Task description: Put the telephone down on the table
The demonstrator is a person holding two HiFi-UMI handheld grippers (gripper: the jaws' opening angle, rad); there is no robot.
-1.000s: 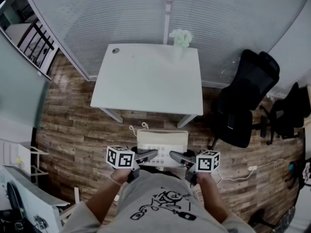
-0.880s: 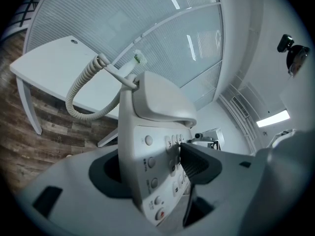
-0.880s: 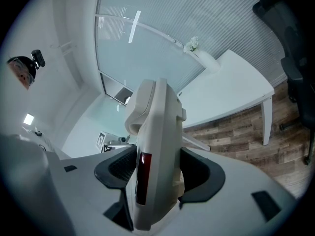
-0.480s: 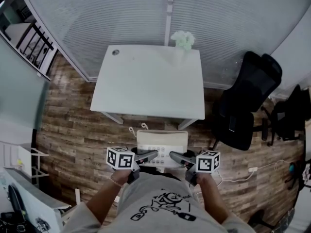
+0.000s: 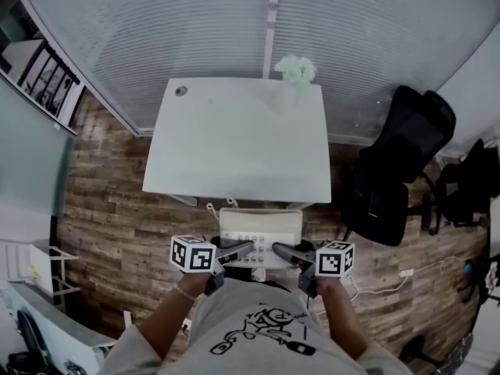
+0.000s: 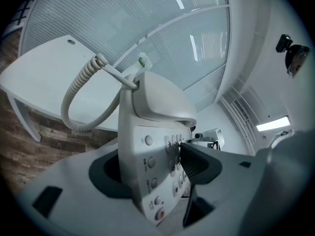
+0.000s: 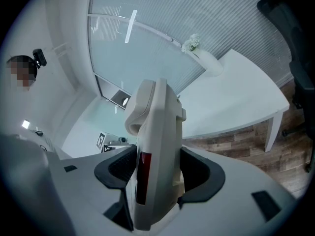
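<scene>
The white table (image 5: 234,143) has drawn nearer ahead. Both forearms reach forward side by side, the left gripper (image 5: 239,249) and right gripper (image 5: 281,251) each clamped on the telephone (image 5: 260,226) between them.

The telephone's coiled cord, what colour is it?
Off-white, matching the telephone; the cord shows best in the left gripper view.

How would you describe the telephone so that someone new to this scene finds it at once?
Start at the white table in the middle of the room. Just past its near edge, above the wood floor, the telephone is clamped between the left tongs and the right tongs. It is the only beige box with a keypad and a coiled cord.
</scene>
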